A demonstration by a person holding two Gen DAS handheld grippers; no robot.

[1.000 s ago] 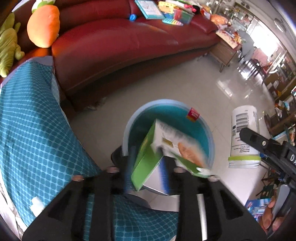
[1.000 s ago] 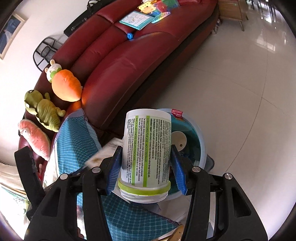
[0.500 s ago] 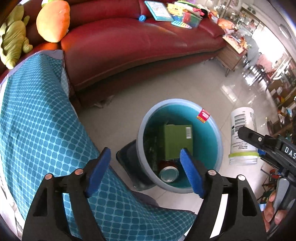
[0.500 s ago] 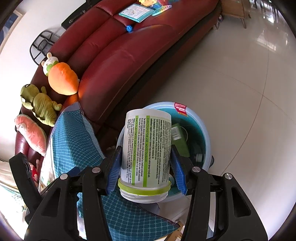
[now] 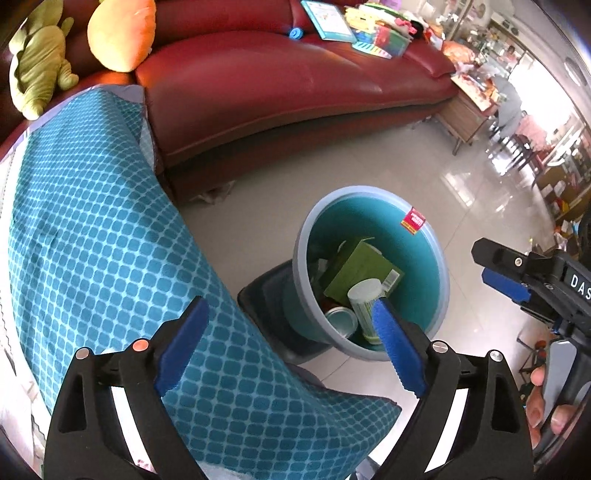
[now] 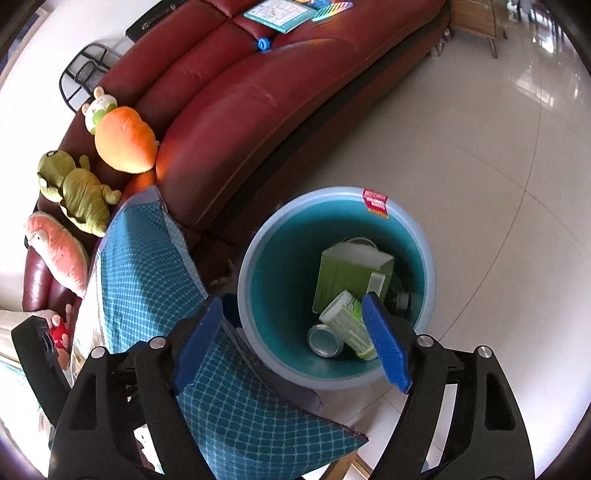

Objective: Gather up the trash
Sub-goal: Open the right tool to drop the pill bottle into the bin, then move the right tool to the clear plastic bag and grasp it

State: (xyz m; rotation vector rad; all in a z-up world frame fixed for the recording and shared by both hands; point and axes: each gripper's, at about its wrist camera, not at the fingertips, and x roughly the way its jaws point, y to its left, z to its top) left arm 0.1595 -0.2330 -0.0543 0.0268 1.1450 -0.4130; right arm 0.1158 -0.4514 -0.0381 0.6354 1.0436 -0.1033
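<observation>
Our right gripper (image 6: 291, 341) has let go of the white plastic jar with green stripes (image 6: 347, 325), which it held tight half a second ago. Now its blue jaws stand wide open with nothing between them. Our left gripper (image 5: 288, 345) is wide open too, and it holds nothing.

Close under both grippers we see the blue-green cloth with a square pattern (image 5: 96, 236), draped over something we cannot make out.

Just past the cloth stands the round blue plastic trash bin (image 6: 255, 254) on the pale tiled floor (image 6: 498, 147). The jar now lies tilted inside the bin. It leans against the green cardboard box (image 6: 343, 273), which is in the bin as well. A shiny metal can (image 6: 325, 339) rests at the bottom, touching the jar. A red sticker (image 6: 376, 203) sits on the far rim of the bin.

Behind the bin is the long dark red leather sofa (image 6: 240, 99). On its left end sit an orange carrot plush toy (image 6: 123, 142), a green frog plush toy (image 6: 75, 188) and a pink plush toy (image 6: 55, 251). Farther along the seat lie a light blue book (image 6: 280, 11) and a small blue round thing (image 6: 263, 43).
</observation>
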